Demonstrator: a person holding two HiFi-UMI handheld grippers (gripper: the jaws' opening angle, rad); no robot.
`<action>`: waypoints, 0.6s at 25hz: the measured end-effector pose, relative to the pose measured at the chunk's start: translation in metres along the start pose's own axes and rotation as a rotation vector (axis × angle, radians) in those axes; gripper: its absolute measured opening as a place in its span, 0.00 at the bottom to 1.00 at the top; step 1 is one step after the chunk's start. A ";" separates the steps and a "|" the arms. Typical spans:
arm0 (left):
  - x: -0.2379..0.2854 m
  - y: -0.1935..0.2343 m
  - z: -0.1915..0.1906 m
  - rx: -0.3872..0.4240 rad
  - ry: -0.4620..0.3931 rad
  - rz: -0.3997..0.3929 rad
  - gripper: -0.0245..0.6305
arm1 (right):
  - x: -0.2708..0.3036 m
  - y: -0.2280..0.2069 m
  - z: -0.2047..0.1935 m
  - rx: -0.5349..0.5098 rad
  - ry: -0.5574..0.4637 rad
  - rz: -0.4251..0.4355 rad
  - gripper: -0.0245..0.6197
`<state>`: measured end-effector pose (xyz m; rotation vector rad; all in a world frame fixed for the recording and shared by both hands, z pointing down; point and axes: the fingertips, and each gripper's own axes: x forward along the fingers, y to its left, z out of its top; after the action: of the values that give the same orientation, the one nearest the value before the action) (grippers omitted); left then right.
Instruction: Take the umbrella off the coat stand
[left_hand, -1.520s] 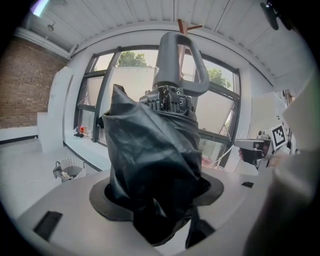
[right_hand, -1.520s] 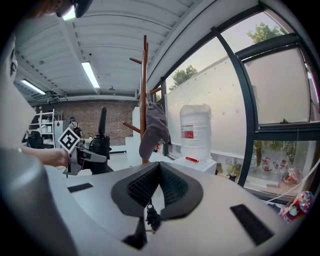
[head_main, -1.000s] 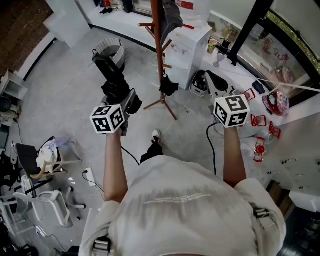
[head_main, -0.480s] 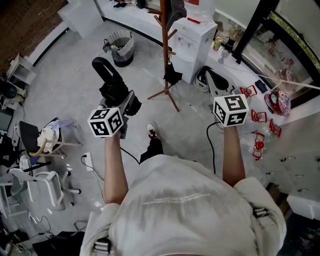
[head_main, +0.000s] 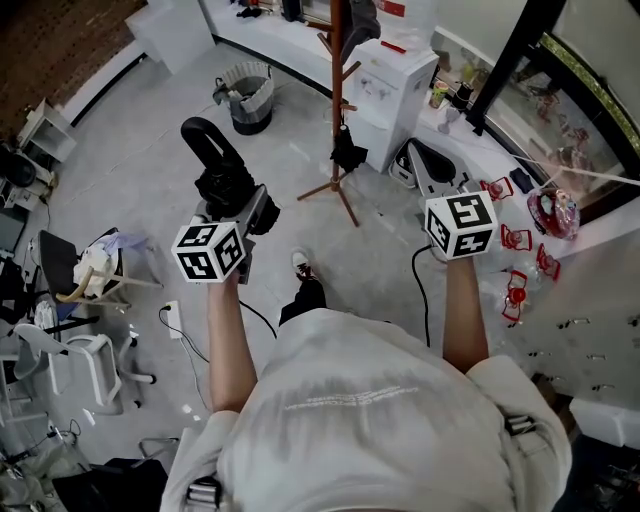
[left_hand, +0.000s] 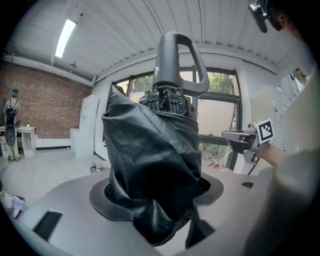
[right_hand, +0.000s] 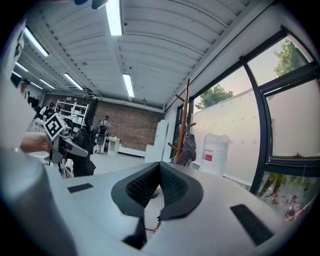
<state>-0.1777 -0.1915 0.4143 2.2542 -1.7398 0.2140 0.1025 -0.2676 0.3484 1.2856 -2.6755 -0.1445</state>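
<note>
Clearly free of the coat stand (head_main: 337, 90) at twelve o'clock, the folded umbrella (left_hand: 150, 150) should be carried firmly clamped in the left gripper (head_main: 240, 205), with the right gripper (right_hand: 159, 182), closed and empty, held aside.

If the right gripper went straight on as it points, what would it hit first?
Most likely the wooden coat stand with the dark garment on it, almost dead ahead of the right gripper; nothing nearer shows, though depth is unclear.
</note>
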 end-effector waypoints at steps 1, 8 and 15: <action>-0.002 0.000 0.001 0.004 -0.001 0.002 0.50 | 0.000 0.002 0.002 -0.004 -0.003 0.004 0.08; -0.007 -0.002 0.005 0.052 0.003 0.020 0.50 | 0.002 0.006 0.010 -0.031 -0.006 0.019 0.08; -0.010 -0.003 0.014 0.046 -0.035 0.034 0.50 | 0.003 0.005 0.011 -0.037 -0.006 0.014 0.08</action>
<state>-0.1784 -0.1856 0.3980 2.2748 -1.8103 0.2250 0.0944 -0.2662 0.3384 1.2574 -2.6731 -0.1953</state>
